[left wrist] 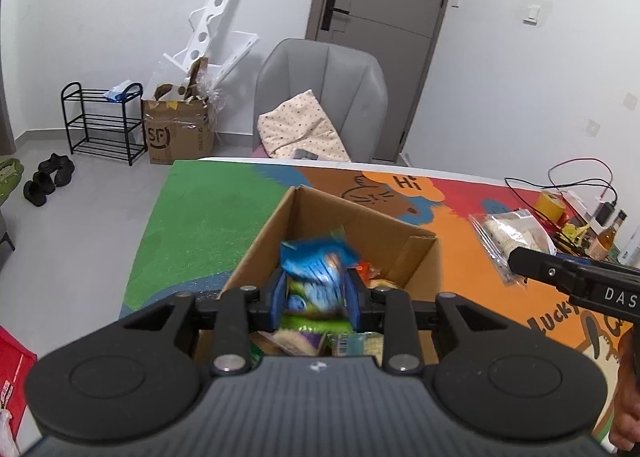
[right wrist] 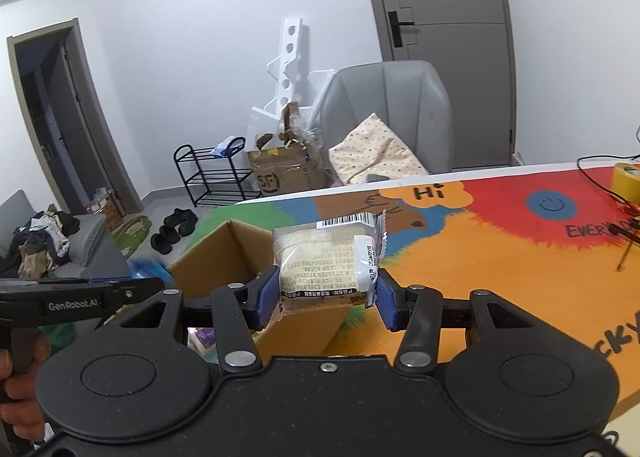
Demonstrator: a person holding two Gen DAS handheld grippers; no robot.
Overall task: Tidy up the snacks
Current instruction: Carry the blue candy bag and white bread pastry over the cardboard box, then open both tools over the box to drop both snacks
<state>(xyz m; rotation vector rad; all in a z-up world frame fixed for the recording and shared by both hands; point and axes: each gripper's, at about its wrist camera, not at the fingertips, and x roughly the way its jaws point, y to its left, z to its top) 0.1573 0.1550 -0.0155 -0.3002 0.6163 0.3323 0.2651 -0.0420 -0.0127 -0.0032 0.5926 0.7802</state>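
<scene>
An open cardboard box [left wrist: 416,253] stands on the colourful table mat, with several snack packets inside. My left gripper [left wrist: 316,293] is shut on a blue snack bag [left wrist: 316,269] and holds it over the box's opening. My right gripper [right wrist: 326,293] is shut on a clear-wrapped pastry packet [right wrist: 326,253] with a barcode label, held above the table beside the box's right wall [right wrist: 304,321]. In the left wrist view the same packet [left wrist: 508,233] shows at the right, ahead of the right gripper's body. The left gripper's body [right wrist: 72,299] shows at the left of the right wrist view.
A yellow tape roll [left wrist: 550,203], cables, a charger and a bottle [left wrist: 604,241] clutter the table's far right. A grey chair [left wrist: 320,97] with a dotted cushion stands behind the table. A cardboard box [left wrist: 178,129], a shoe rack [left wrist: 102,121] and shoes are on the floor at left.
</scene>
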